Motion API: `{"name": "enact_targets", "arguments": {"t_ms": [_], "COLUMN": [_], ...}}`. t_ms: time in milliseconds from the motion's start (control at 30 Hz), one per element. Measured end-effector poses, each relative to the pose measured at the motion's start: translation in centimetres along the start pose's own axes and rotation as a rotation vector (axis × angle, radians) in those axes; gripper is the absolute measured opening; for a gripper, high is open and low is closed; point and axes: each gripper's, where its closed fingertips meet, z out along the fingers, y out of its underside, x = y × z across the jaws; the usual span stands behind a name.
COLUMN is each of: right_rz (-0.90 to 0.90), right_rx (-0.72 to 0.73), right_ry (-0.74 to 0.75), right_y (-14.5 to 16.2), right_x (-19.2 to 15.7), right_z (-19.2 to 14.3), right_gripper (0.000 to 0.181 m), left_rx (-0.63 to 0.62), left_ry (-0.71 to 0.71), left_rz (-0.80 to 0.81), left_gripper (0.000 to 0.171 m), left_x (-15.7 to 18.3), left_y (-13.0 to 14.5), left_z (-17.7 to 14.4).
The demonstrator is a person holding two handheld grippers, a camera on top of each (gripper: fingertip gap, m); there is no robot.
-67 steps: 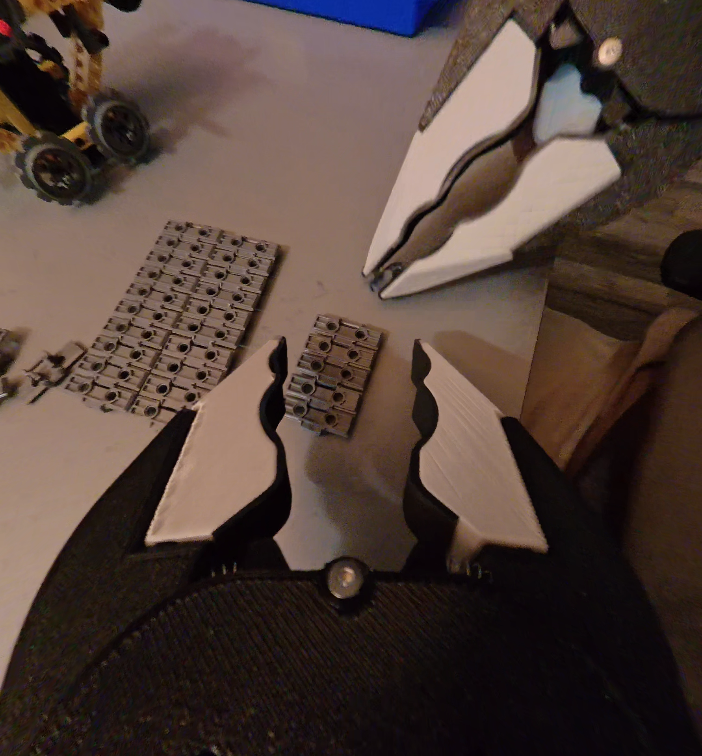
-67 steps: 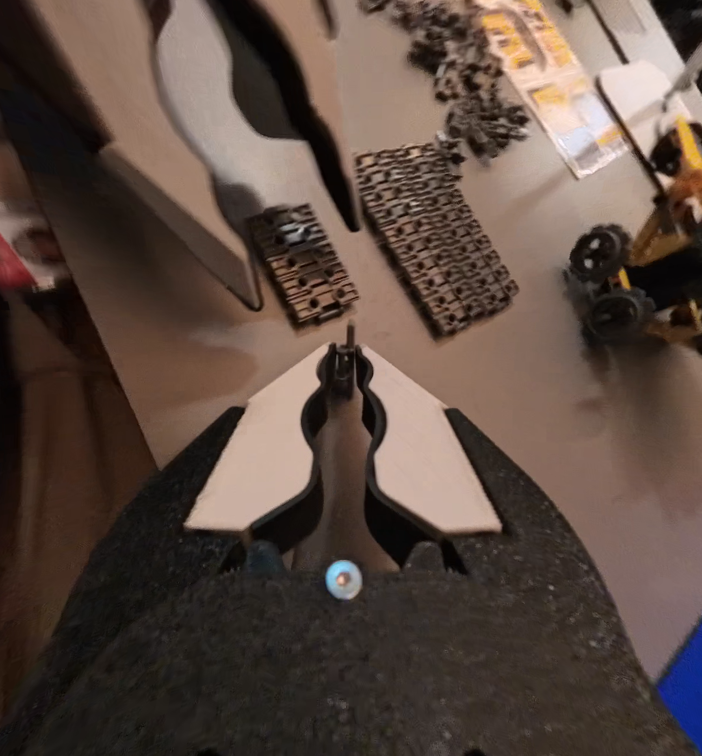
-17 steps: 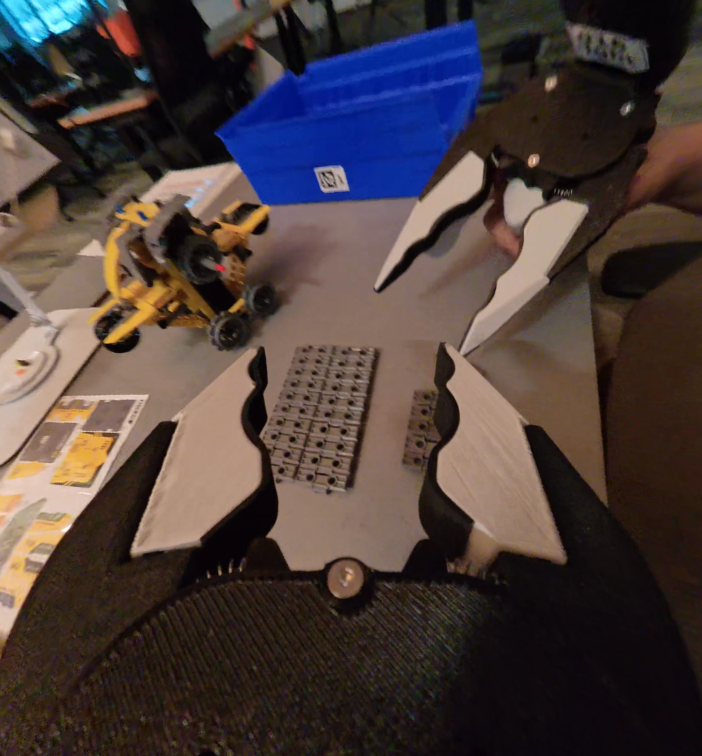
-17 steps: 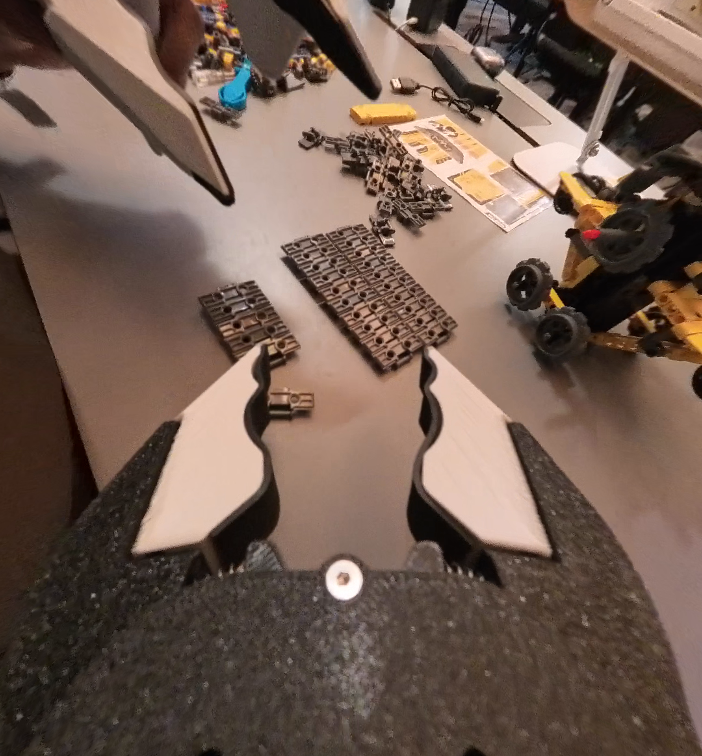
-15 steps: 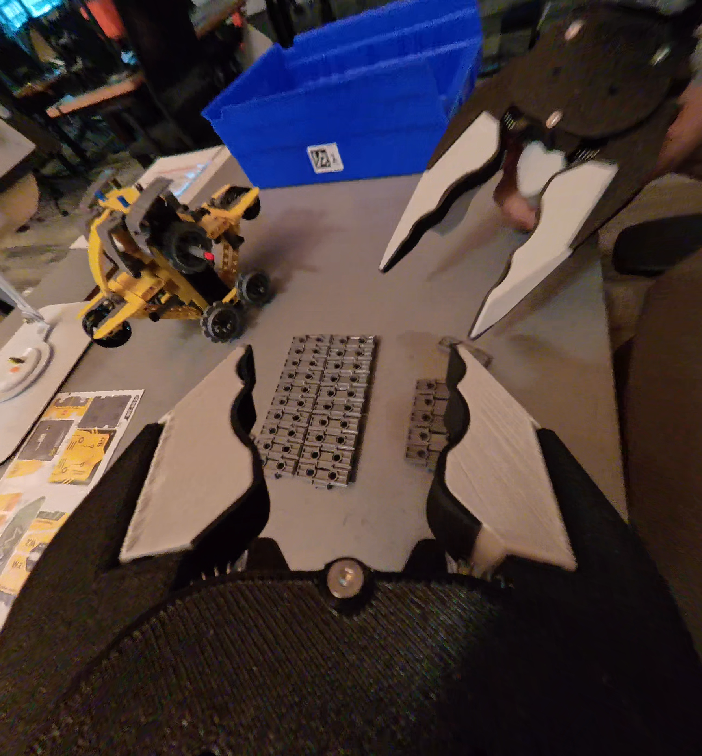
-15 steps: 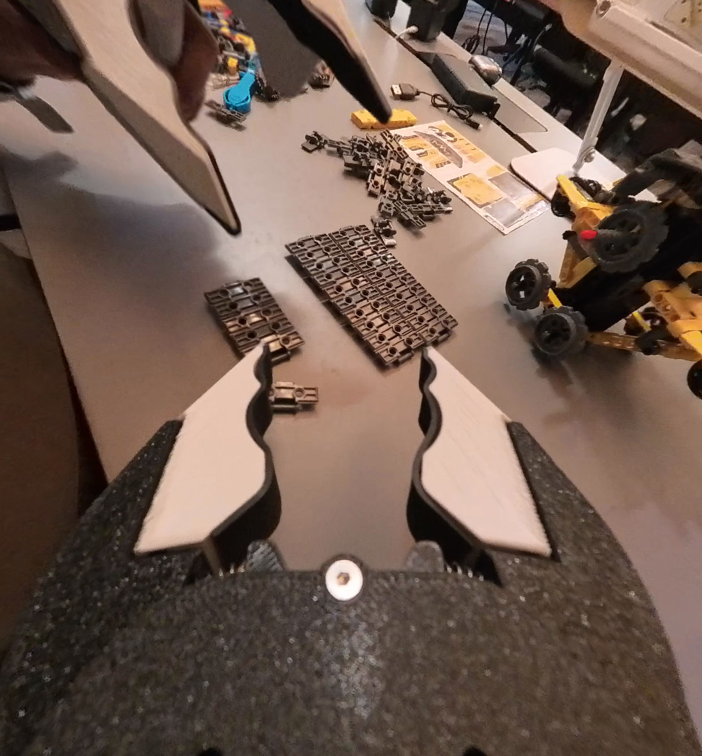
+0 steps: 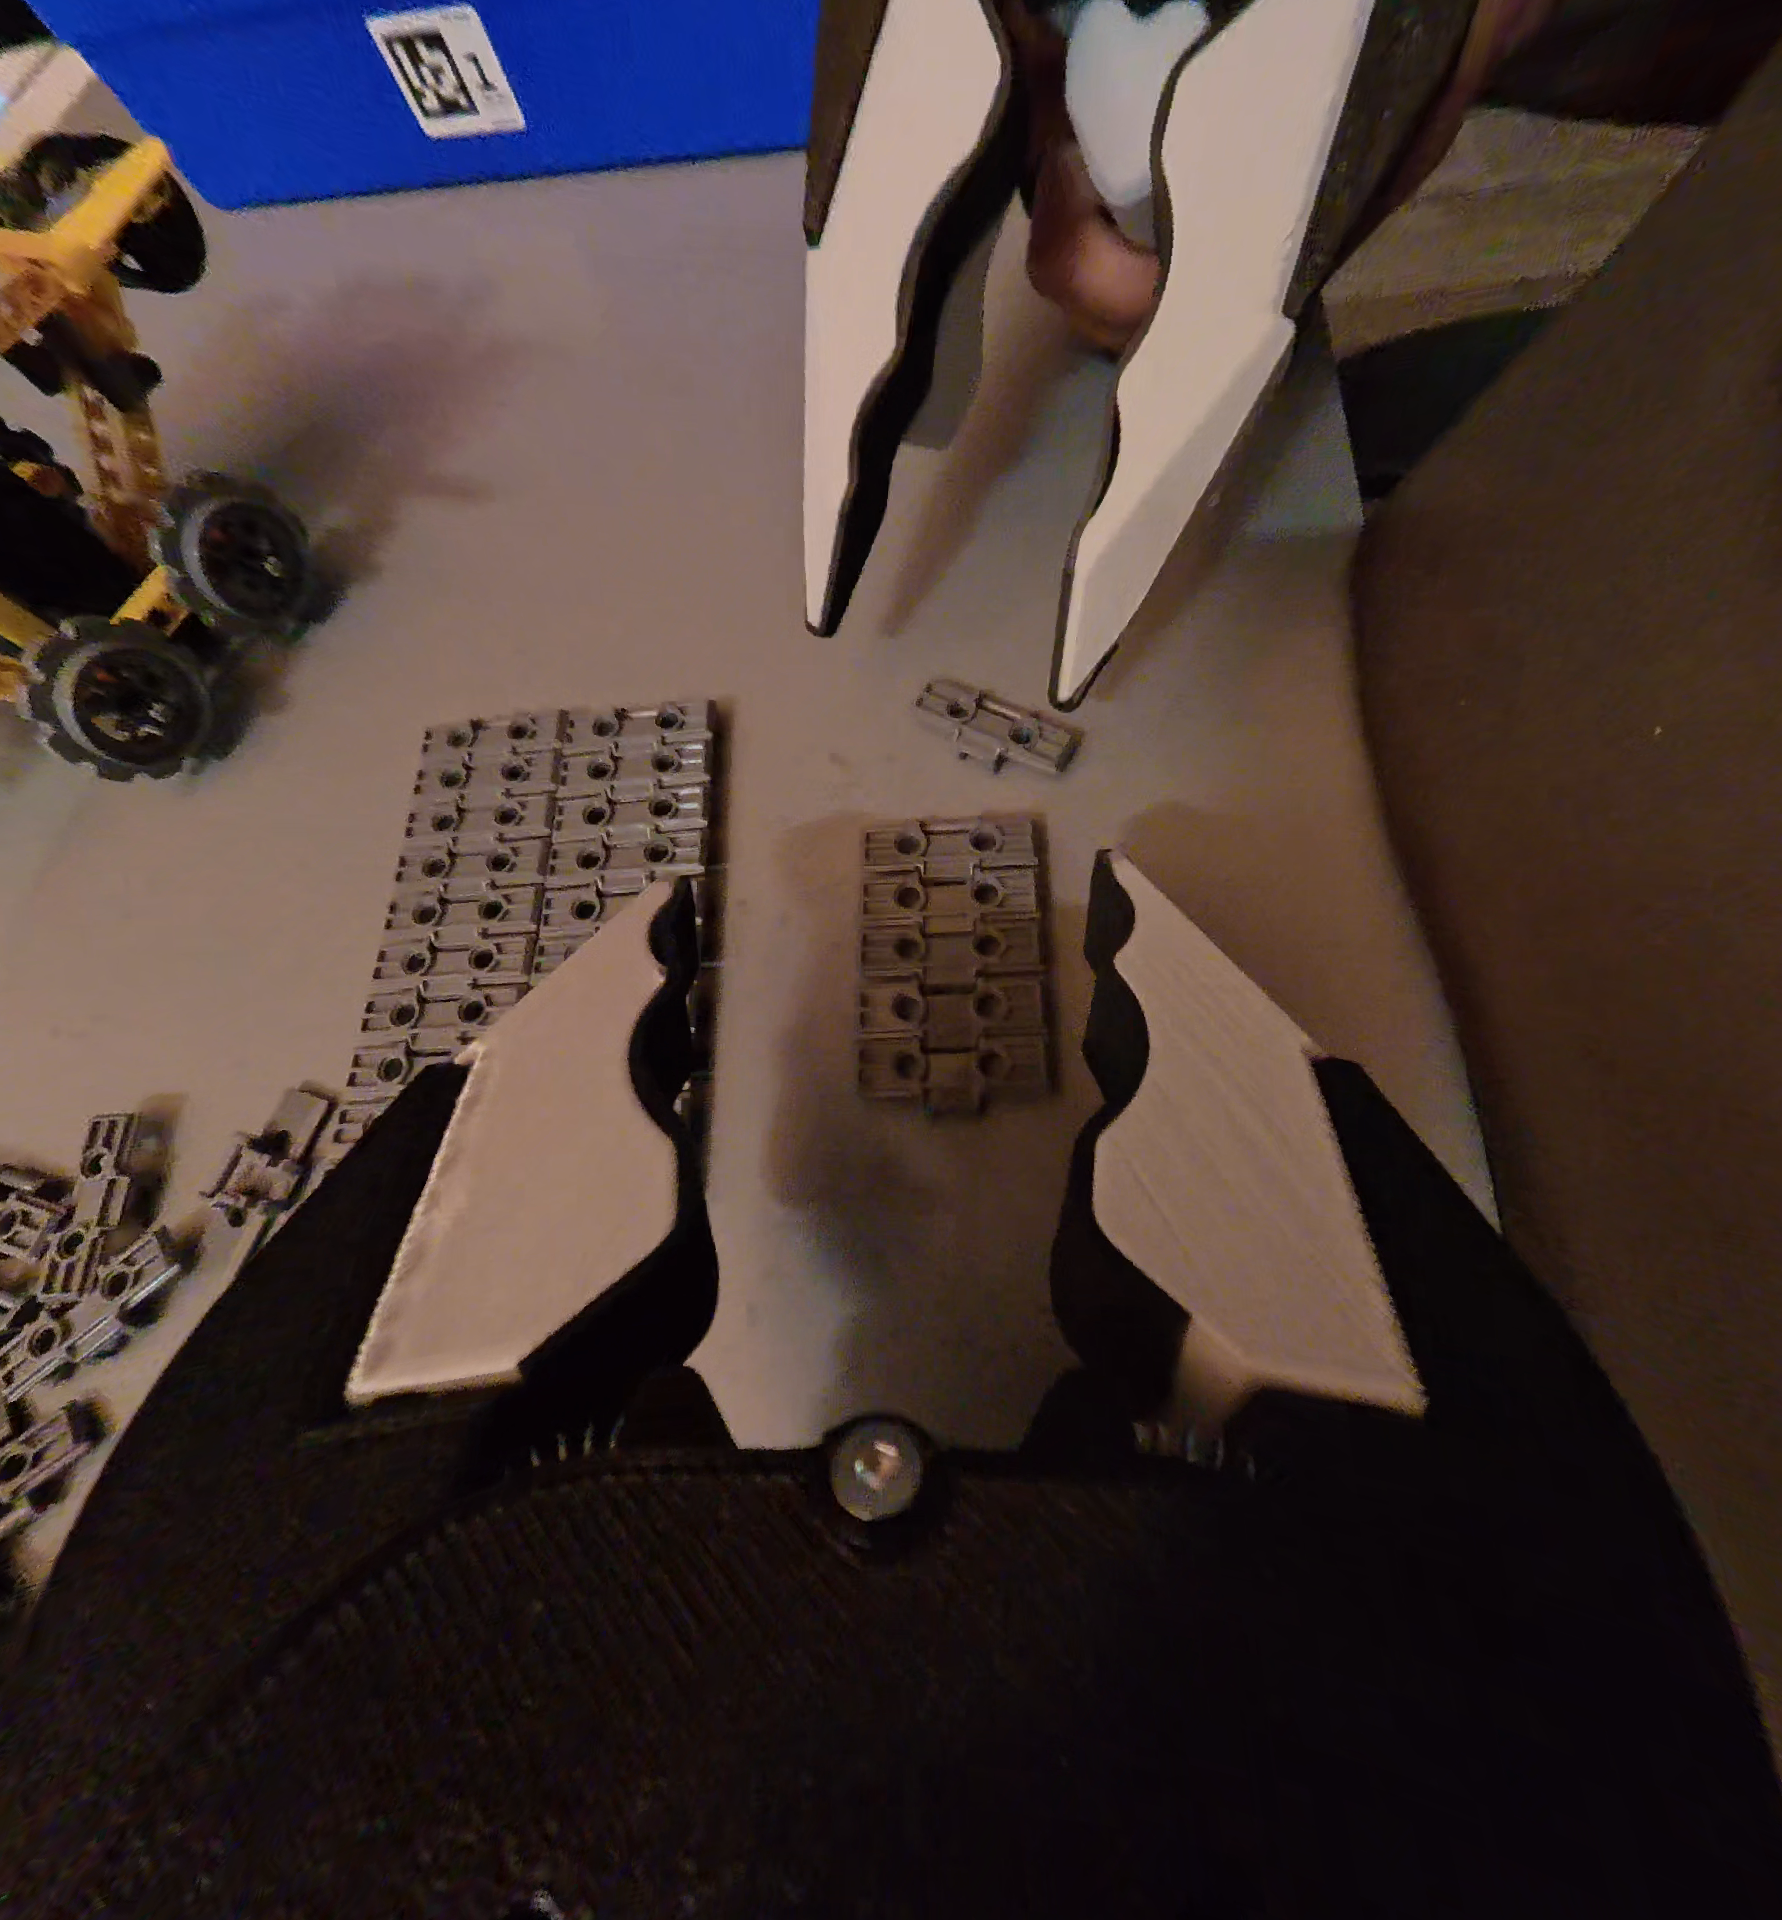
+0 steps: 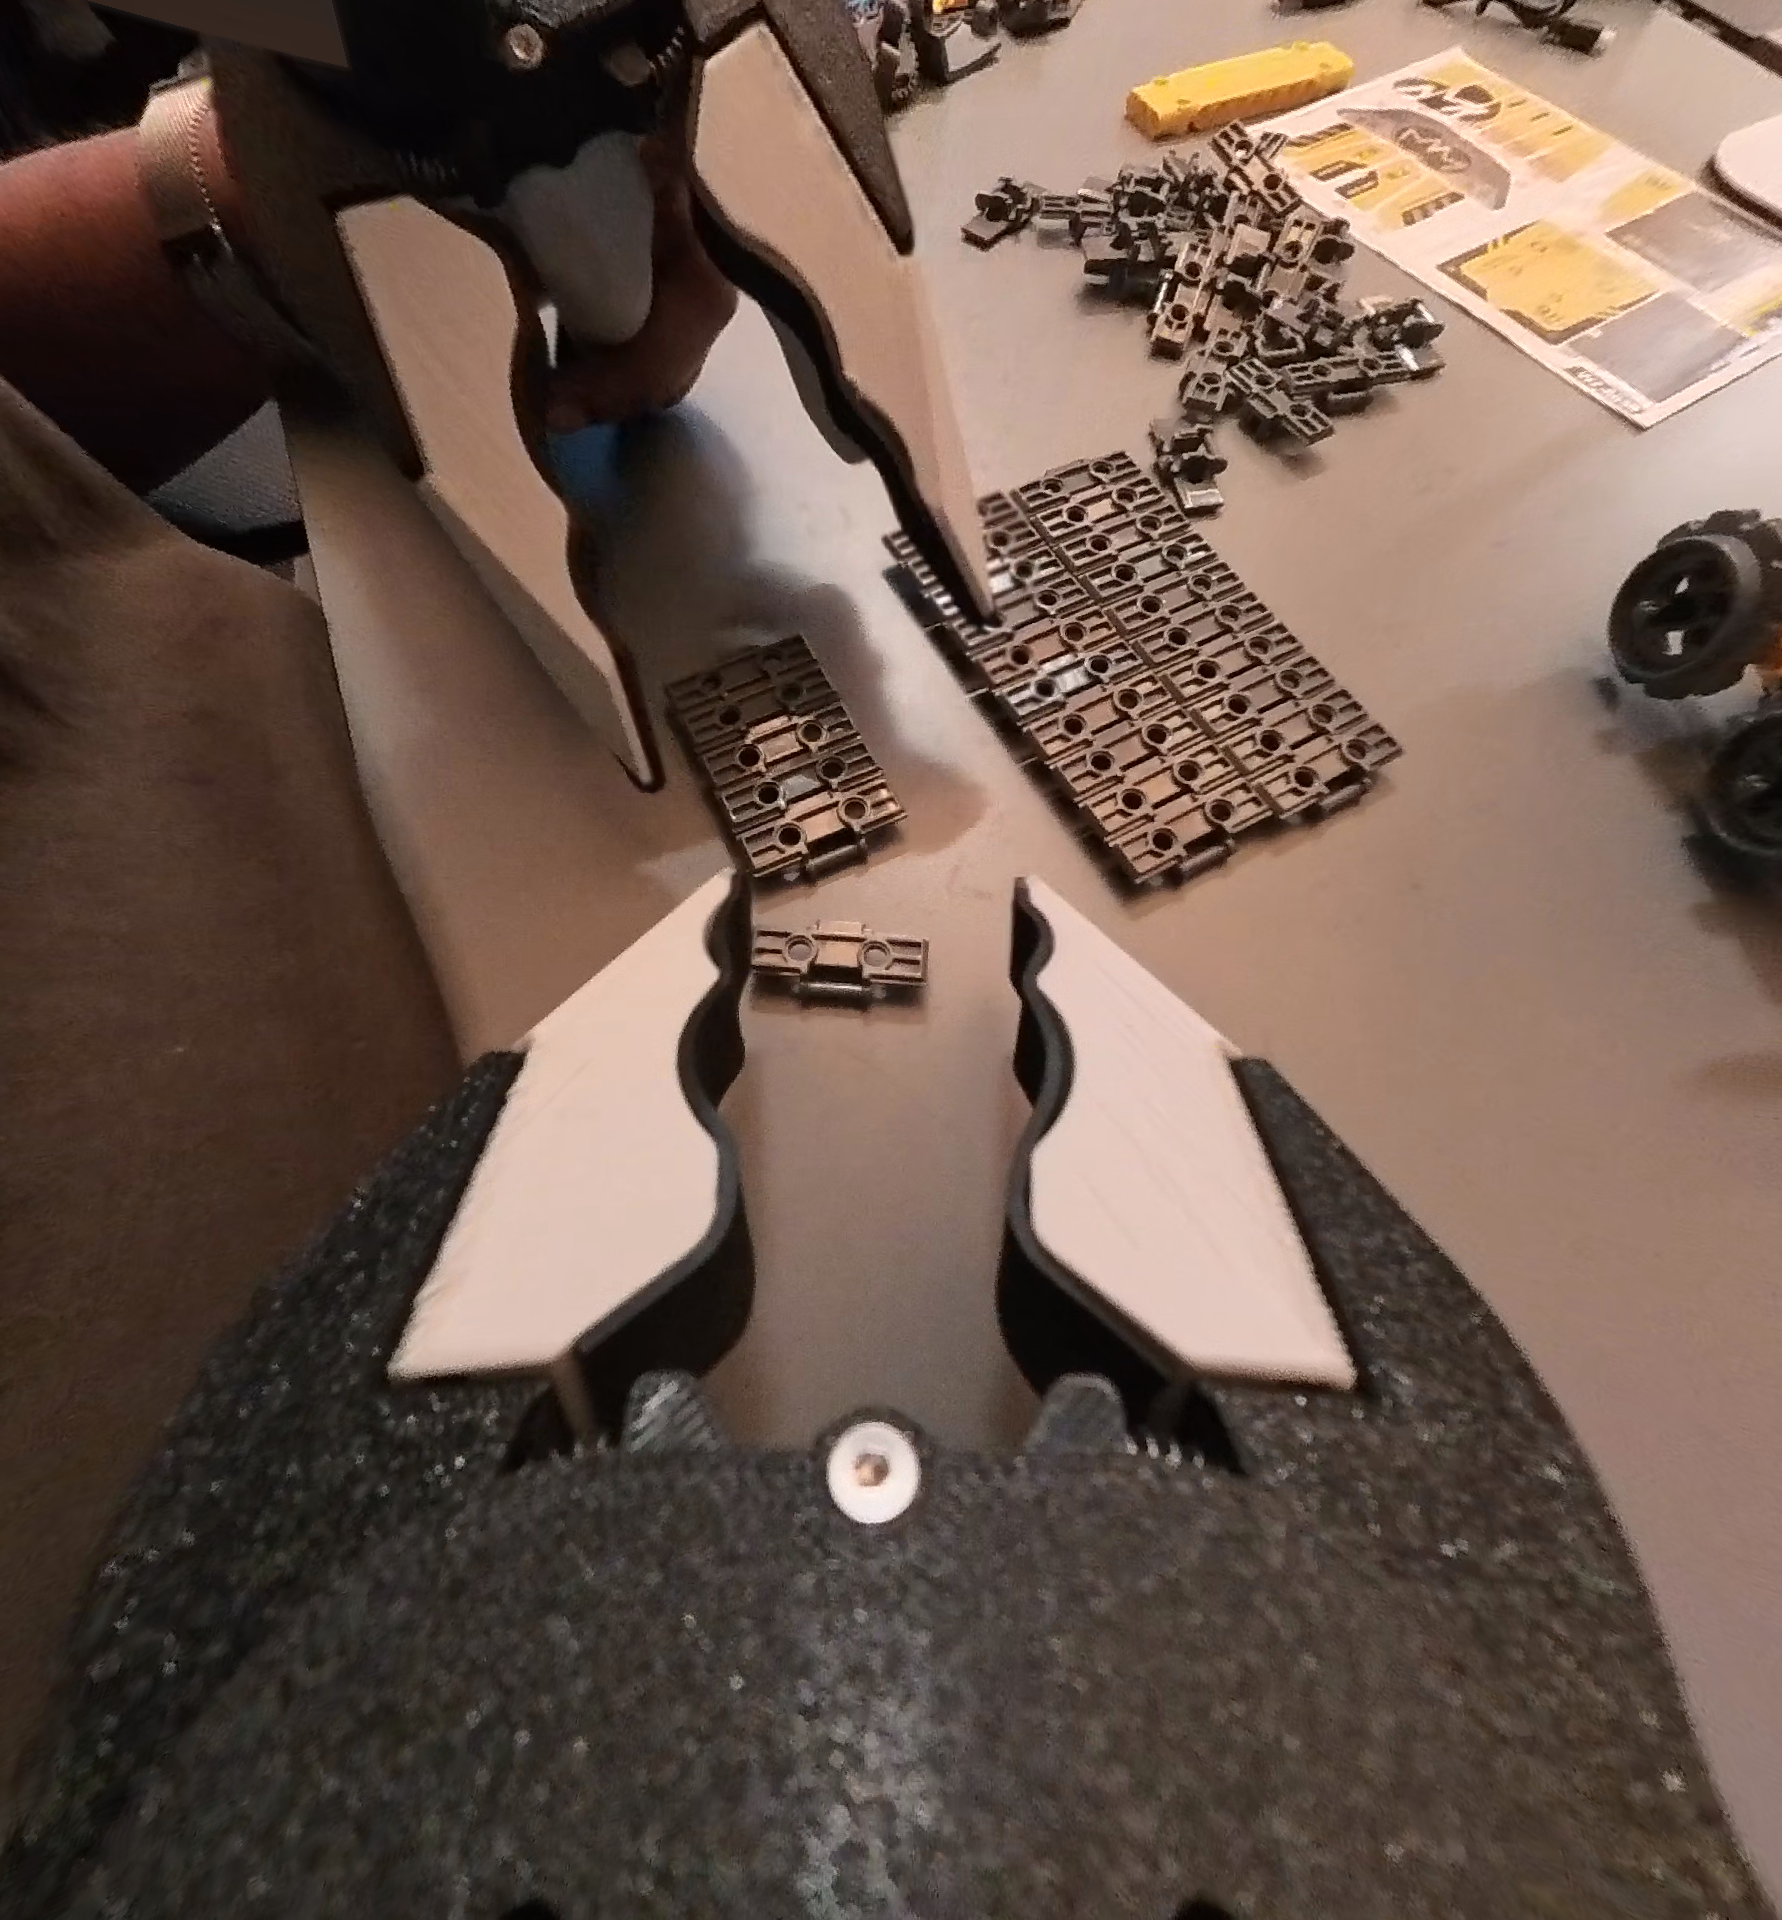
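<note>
The left gripper (image 7: pixel 889 878) is hovering with its fingers spread wide and holding nothing; a short strip of grey track links (image 7: pixel 954 961) is lying between its tips at the centre of the left wrist view. The right gripper (image 8: pixel 876 885) is likewise gaping and empty, its tips flanking a single loose link (image 8: pixel 840 958) on the table (image 7: pixel 554 416), just beside the strip's end. Both sets of fingers are showing flat pale faces with wavy black inner edges. The links are looking like hard moulded plastic, ribbed and pierced with round holes; a wider mat of them (image 7: pixel 554 831) is lying left of centre. A jumbled pile of links (image 8: pixel 1240 260) is sitting upper right in the right wrist view, beside a glossy printed leaflet (image 8: pixel 1552 208); a yellow wheeled model (image 7: pixel 56 468) with knobbly tyres is standing at the left wrist view's left edge, below a blue bin (image 7: pixel 606 83).
</note>
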Motion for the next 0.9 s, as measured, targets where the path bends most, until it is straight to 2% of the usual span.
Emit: {"name": "enact_targets", "arguments": {"t_ms": [200,433,900], "right_rz": [-0.016,-0.051,-0.079], "right_rx": [-0.075,-0.12,-0.141], "right_ry": [0.044,0.083,0.009], "right_y": [1.3,1.9,1.9], "right_x": [-0.3,-0.4,-0.7], "right_z": [0.2,0.5,1.1], "right_gripper": [0.05,0.048,0.039], "left_rx": [0.035,-0.039,-0.094], "left_ry": [0.036,0.057,0.065], "left_rz": [-0.048,-0.035,-0.041], "left_gripper": [0.067,0.06,0.05], "left_x": [0.2,1.0,1.2], "left_y": [-0.5,0.2,0.6], "left_z": [-0.3,0.6,1.4]}}
